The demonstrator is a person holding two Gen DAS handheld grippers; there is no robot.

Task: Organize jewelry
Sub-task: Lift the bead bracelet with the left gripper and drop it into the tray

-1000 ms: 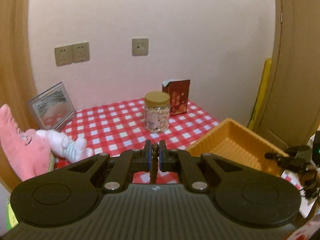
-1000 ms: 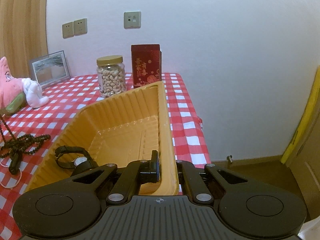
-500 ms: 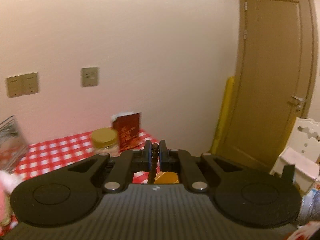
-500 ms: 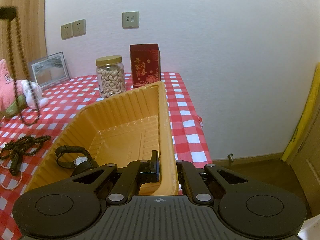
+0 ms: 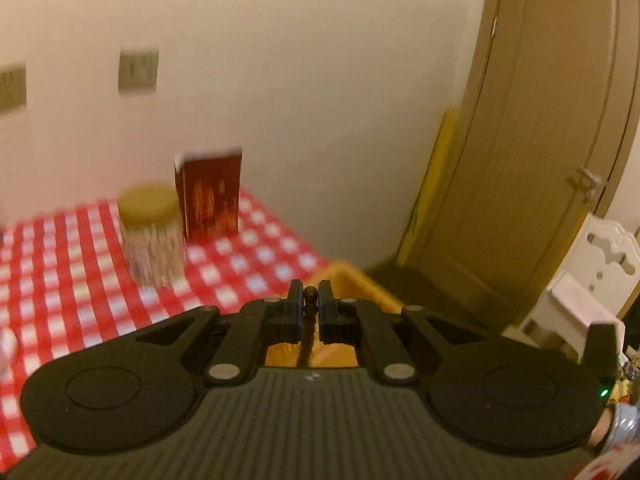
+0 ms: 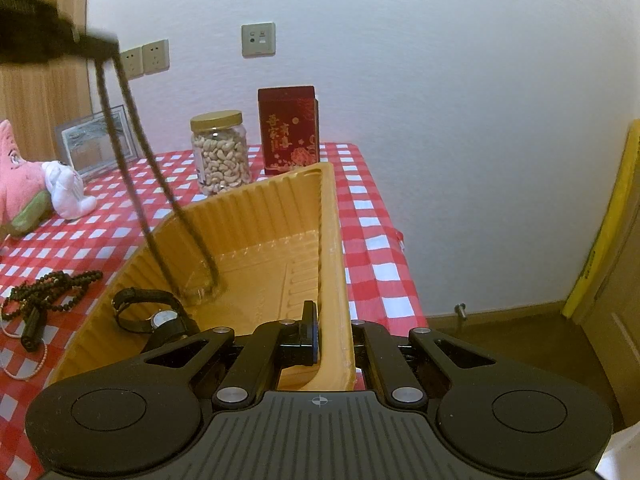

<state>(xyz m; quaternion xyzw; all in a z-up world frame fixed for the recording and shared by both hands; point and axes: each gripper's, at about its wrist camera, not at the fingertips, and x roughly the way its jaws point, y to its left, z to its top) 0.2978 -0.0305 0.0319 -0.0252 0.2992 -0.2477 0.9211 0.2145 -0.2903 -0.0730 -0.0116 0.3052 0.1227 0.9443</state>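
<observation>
My left gripper (image 5: pixel 309 305) is shut on a dark bead necklace (image 5: pixel 307 332) and holds it high above the orange tray (image 5: pixel 352 280). In the right wrist view the necklace (image 6: pixel 136 184) hangs from the left gripper (image 6: pixel 108 46) as a long loop, and its lower end reaches the tray floor. My right gripper (image 6: pixel 330 328) is shut on the right wall of the orange tray (image 6: pixel 328 240). A black wristwatch (image 6: pixel 154 314) lies in the tray's near left corner. Another dark bead string (image 6: pixel 48 292) and a thin pale chain (image 6: pixel 24 368) lie on the checked tablecloth left of the tray.
A jar of cashews (image 6: pixel 220 152) and a red box (image 6: pixel 289 130) stand behind the tray. A pink plush toy (image 6: pixel 20 184), a small white plush (image 6: pixel 66 196) and a picture frame (image 6: pixel 96 144) are at the left. The table edge (image 6: pixel 384 240) drops off right of the tray.
My left gripper has swung right and carried the hanging necklace from over the tablecloth to over the tray; its lower end now touches the tray floor. The right gripper has not moved.
</observation>
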